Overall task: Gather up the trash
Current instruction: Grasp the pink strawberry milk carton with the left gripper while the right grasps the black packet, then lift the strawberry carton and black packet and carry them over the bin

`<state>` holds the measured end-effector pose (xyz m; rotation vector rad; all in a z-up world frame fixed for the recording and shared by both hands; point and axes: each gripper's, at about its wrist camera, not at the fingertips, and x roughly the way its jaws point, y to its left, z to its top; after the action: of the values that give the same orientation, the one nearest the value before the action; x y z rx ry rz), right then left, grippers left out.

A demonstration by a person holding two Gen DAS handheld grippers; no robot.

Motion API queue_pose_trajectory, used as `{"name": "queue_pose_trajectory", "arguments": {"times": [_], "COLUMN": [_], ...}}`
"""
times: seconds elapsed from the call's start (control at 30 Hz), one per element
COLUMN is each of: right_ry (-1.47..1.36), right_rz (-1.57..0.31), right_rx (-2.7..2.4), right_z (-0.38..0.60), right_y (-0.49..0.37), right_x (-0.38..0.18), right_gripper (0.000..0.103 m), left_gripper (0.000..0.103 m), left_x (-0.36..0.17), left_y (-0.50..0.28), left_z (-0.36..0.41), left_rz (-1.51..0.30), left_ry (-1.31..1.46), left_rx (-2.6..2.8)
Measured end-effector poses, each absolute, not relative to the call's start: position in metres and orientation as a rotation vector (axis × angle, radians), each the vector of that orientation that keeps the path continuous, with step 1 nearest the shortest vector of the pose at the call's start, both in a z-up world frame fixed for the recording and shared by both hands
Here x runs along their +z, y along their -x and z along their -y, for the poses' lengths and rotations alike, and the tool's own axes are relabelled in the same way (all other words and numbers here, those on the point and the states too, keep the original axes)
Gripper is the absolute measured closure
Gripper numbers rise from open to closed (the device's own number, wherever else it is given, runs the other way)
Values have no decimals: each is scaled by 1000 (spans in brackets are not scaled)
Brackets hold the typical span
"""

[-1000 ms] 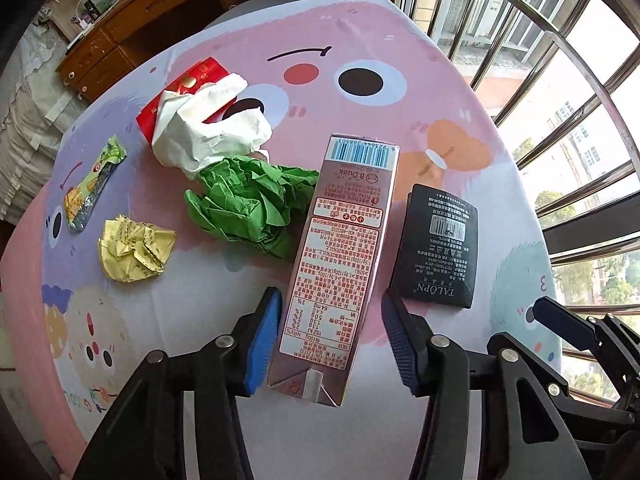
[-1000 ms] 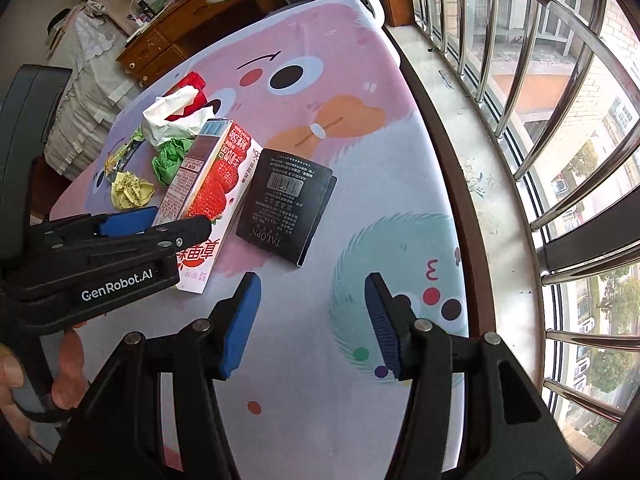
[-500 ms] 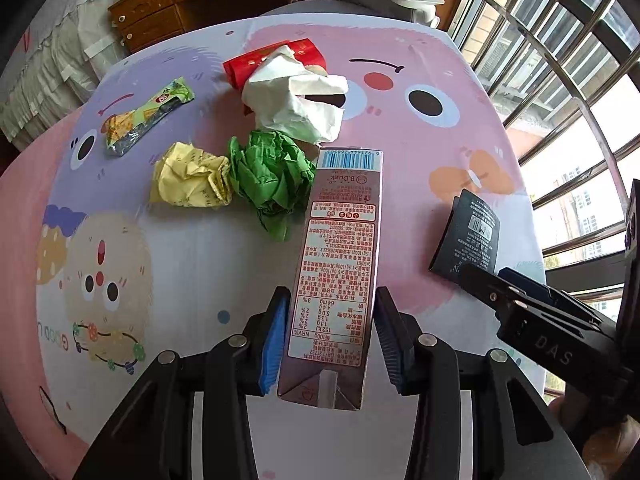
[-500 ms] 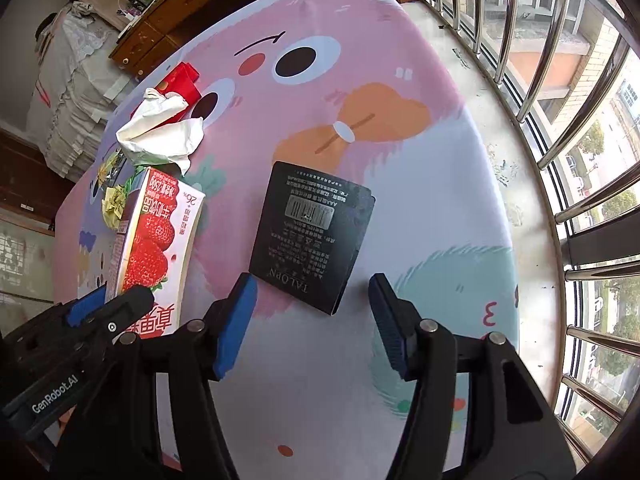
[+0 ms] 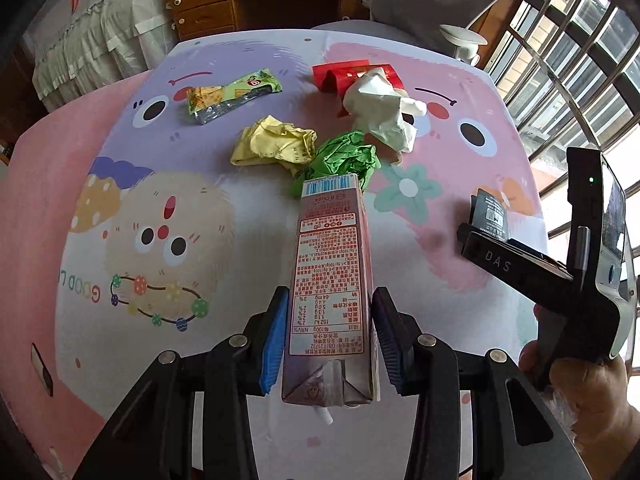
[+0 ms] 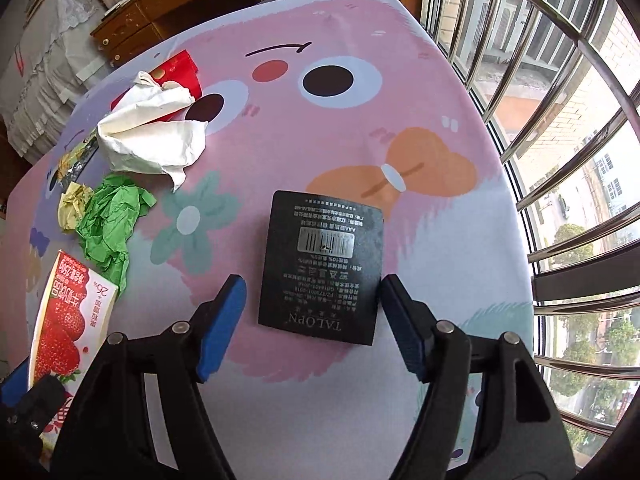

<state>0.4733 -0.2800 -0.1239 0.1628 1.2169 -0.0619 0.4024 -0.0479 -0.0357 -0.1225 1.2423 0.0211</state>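
While the left gripper (image 5: pixel 328 336) squeezes its two blue pads against the sides of the milk carton (image 5: pixel 330 280), the carton sticks out away from the camera, with its folded end and a bit of white straw at the near end. The carton looks lifted a little off the tablecloth (image 5: pixel 120 280), but I cannot tell for sure.

Just past the far end of the carton lies a crumpled green paper (image 5: pixel 340 160). A crumpled yellow paper (image 5: pixel 274 146) touches it on the left. Farther away and to the left is a green snack wrapper (image 5: pixel 232 96). Far and to the right sits a crumpled white paper (image 5: pixel 384 112), lying partly on a red packet (image 5: pixel 340 76).

The right gripper (image 6: pixel 312 324) has its two blue pads spread wide. The black box (image 6: pixel 322 264) lies flat on the cloth between them. The right pad is just at the box's edge, and the left pad is a little way off. The box has a barcode sticker and white writing on top.

In the right wrist view the carton shows its strawberry side at the near left, and the green paper and white paper lie farther off on the left. In the left wrist view a hand (image 5: pixel 580 392) holds the right gripper at the near right. Window bars (image 6: pixel 560 120) run along the right side of the table.
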Motion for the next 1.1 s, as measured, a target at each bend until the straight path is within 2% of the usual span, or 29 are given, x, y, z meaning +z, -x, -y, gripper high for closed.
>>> {"name": "queue_pose_trajectory", "arguments": {"times": [0.1, 0.13, 0.17, 0.37, 0.6, 0.9, 1.1], "right_ry": [-94, -59, -25, -44, -109, -176, -251], "right_rz": [-1185, -1173, -1162, -1164, -1141, -1051, -1037], "right_rx": [-87, -94, -95, -25, 83, 136, 70], "right_z": [267, 264, 261, 261, 248, 199, 165], "right_y": [-474, -473, -470, -448, -385, -258, -166], "right_x": [-128, -128, -128, -126, -93, -34, -29], "right_gripper": [36, 44, 47, 48, 48, 48, 48], "left_gripper": [61, 61, 61, 61, 61, 61, 61], "left_x": [-35, -34, -33, -25, -2, 18, 22], "left_y": [-393, -390, -387, -365, -322, -235, -164], "left_z": [37, 34, 33, 19, -3, -55, -97], "left_rz": [-1241, -1239, -1236, -1221, -1180, -1131, -1092], "left_ry": [135, 133, 129, 111, 75, 20, -9], "left_rx": [34, 38, 42, 46, 27, -73, -153]}}
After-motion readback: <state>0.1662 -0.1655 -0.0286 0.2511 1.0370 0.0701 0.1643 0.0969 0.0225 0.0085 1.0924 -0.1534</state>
